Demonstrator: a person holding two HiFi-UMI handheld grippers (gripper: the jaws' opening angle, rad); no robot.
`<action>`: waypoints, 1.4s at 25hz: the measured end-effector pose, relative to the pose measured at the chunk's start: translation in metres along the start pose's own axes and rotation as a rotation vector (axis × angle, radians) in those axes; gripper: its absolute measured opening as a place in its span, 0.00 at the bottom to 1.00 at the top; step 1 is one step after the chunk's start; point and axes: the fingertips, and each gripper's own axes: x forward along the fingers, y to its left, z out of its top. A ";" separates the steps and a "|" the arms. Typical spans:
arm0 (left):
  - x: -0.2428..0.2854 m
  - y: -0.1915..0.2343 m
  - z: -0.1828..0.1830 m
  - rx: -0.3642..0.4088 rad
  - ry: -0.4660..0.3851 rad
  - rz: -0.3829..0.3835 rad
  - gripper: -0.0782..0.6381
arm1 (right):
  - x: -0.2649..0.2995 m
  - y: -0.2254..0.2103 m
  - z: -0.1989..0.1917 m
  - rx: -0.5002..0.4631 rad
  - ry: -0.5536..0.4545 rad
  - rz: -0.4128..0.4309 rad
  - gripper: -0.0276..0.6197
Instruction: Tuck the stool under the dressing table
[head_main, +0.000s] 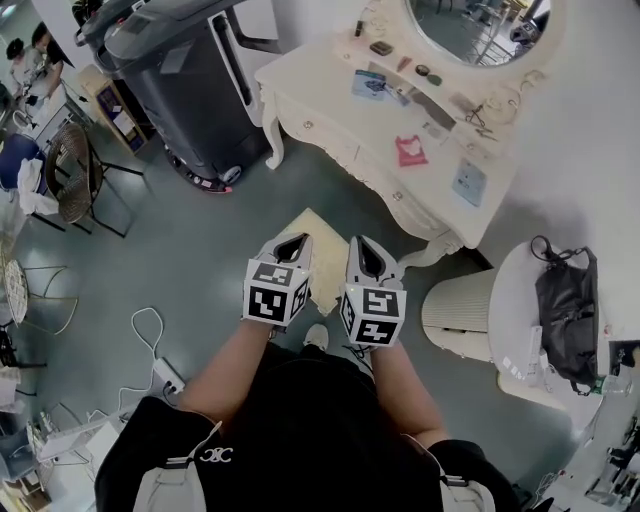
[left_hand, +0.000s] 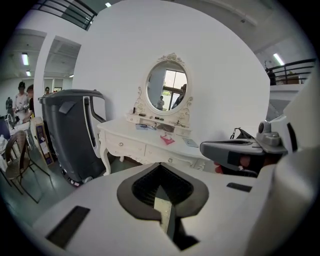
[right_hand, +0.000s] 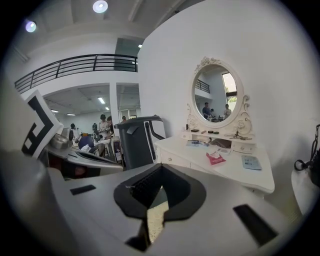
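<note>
**Stool not yet under the desk: watch the leg**

The stool (head_main: 322, 262) stands on the floor just in front of the desk (head_main: 330, 120), not yet under it, and most of its cream top is hidden by your hands. Your left tool (head_main: 293, 243) and right tool (head_main: 368, 256) hang side by side right above it. Both have their jaws pressed together and hold nothing. The pale strip showing through each slit in the two gripper views is probably the stool top, but the view there is too narrow to be sure.

What could go wrong from here:

- The stool sits skewed to the desk front and near the curved desk leg (head_main: 437, 252). If you push straight ahead, a corner may catch that leg and turn the stool instead of sliding it in.
- Closed tips on a padded top have little bite. They may skid off across the cushion, or tip the stool if you press high on one edge.
- The ribbed bin (head_main: 456, 314) stands near on the right, so a stool that swings that way could knock it.
- If the seat jams under the desk's front edge, the small things on top may get shaken.
</note>
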 end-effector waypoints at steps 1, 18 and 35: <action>0.002 0.002 -0.004 -0.012 0.004 0.003 0.11 | 0.003 -0.001 -0.003 0.005 0.010 0.004 0.06; 0.041 0.062 -0.104 -0.141 0.244 -0.053 0.11 | 0.071 0.020 -0.099 0.093 0.198 -0.051 0.06; 0.156 0.113 -0.314 -0.308 0.501 -0.095 0.11 | 0.126 0.009 -0.339 0.125 0.509 -0.099 0.06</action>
